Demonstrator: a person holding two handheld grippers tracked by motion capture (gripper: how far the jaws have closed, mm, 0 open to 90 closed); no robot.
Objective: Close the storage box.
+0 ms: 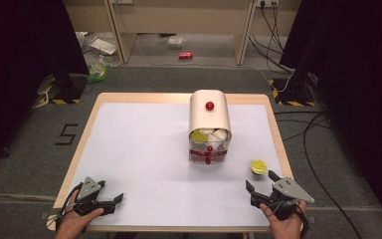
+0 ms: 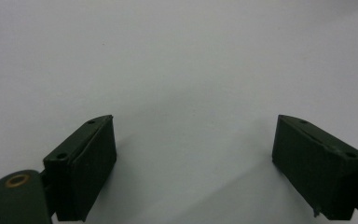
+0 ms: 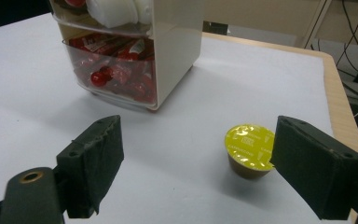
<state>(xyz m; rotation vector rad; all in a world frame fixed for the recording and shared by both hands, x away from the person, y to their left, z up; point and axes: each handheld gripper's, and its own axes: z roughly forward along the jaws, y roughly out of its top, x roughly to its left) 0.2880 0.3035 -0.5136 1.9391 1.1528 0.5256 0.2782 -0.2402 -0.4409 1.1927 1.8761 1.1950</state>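
Observation:
A small cup with a yellow foil lid [image 1: 258, 167] [image 3: 249, 150] stands on the white table top [image 1: 144, 149], to the right of a cream cabinet [image 1: 209, 124] [image 3: 168, 46]. Its clear lower drawer [image 3: 114, 70] holds red packets; above lie white and yellow-lidded cups [image 1: 210, 135]. My right gripper [image 1: 262, 182] [image 3: 200, 163] is open just short of the cup, which sits ahead of its right jaw. At the near left corner my left gripper [image 1: 110, 191] [image 2: 193, 163] is open over bare table.
The table's wooden edge [image 3: 338, 93] runs close on the right of the cup. On the floor beyond the table lie cables [image 1: 303, 129], a red can [image 1: 185, 56] and scattered bags [image 1: 99, 50]. Black stands [image 1: 67, 84] flank the far corners.

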